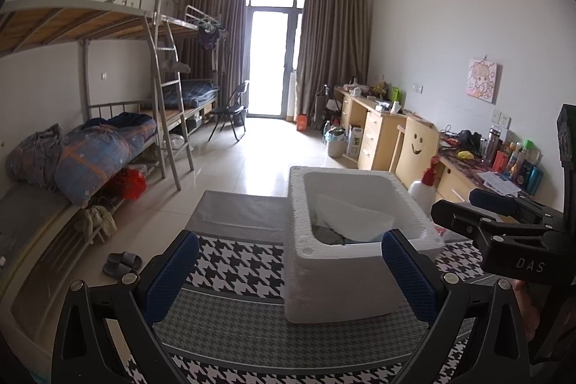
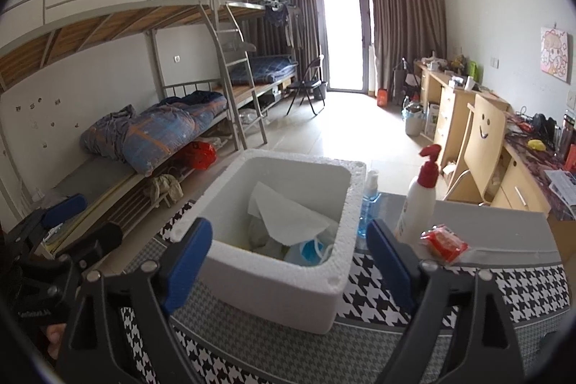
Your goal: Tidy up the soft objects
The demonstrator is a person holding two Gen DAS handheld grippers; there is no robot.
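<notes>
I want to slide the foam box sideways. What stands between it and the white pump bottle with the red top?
In the right wrist view, a clear bottle of blue liquid stands between the foam box and the white pump bottle, close against the box's far corner.

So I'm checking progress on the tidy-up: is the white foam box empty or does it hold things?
Holds things. The foam box has no lid on, and a white sheet lies over crumpled soft items inside.
</notes>
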